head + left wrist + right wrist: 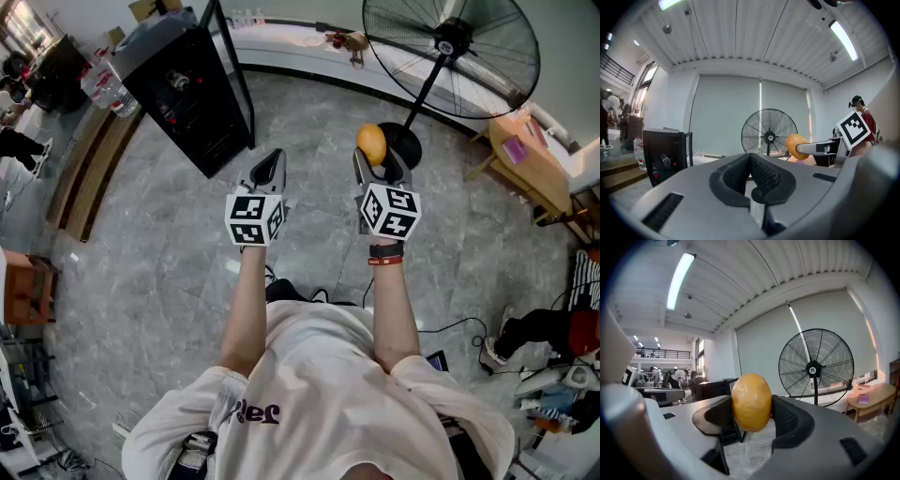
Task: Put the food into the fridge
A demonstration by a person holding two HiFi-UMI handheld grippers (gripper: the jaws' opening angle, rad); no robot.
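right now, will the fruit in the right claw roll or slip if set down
Likely rolls: the fruit looks round and smooth. Seems firm: the right claw pinches it without denting. Held by its sides only, so it could slip.

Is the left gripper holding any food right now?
No, the left gripper's jaws meet with nothing between them; the orange fruit sits in the right gripper.
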